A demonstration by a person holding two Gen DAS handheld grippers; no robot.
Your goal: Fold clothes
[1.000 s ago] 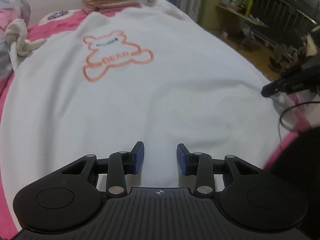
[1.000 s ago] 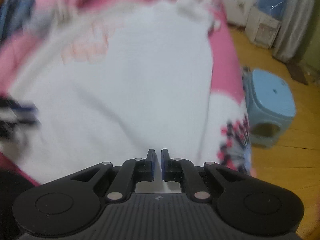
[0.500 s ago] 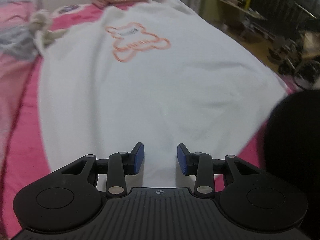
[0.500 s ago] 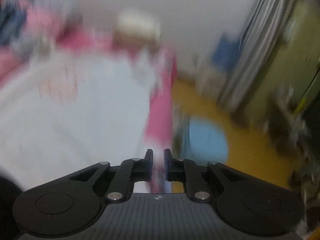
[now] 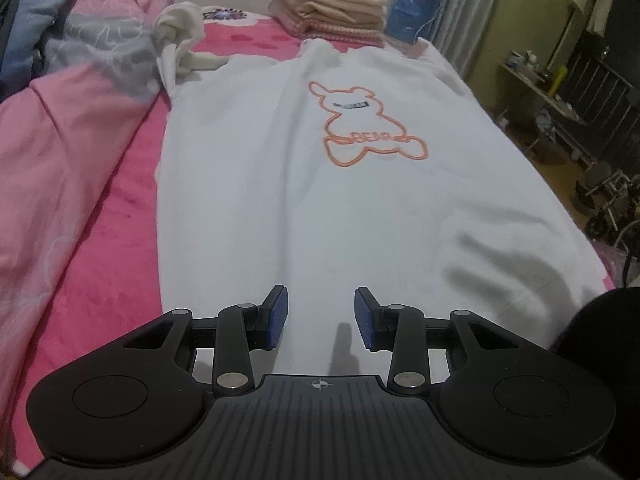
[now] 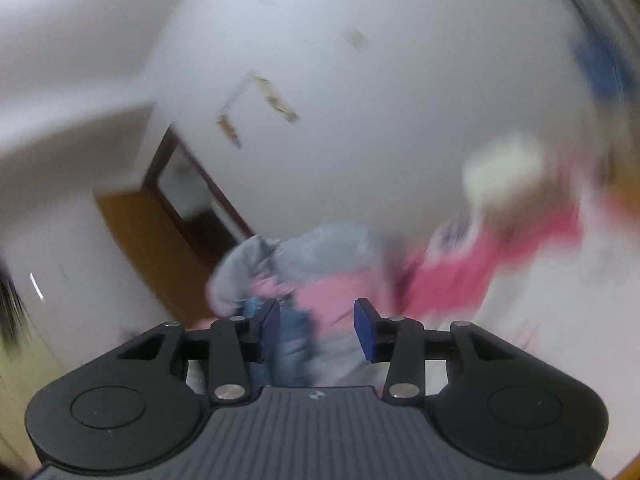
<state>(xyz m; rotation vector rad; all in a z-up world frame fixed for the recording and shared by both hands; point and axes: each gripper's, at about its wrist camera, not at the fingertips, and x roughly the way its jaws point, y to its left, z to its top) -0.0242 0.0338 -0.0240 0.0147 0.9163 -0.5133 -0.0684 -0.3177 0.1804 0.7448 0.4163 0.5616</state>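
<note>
A white garment (image 5: 320,184) with an orange bear outline (image 5: 368,128) lies spread flat on the pink bed (image 5: 80,240). My left gripper (image 5: 321,318) hovers over its near hem, open, with nothing between the blue pads. The right wrist view is blurred: my right gripper (image 6: 316,326) is lifted high and points roughly level toward a white wall, its jaws opening with nothing between them. Past its fingertips I see a blurred heap of pink and grey bedding (image 6: 312,264).
A stack of folded cream towels (image 5: 328,4) sits at the far end of the bed. A crumpled white cloth (image 5: 180,40) and grey-pink bedding (image 5: 92,40) lie at far left. Shelves and wheeled furniture (image 5: 580,120) stand to the right. A dark rounded shape (image 5: 608,328) intrudes at lower right.
My left gripper drifted left across the garment, so the bear print now sits right of centre. My right gripper rose off the garment, swung up toward the wall, and its jaws parted.
</note>
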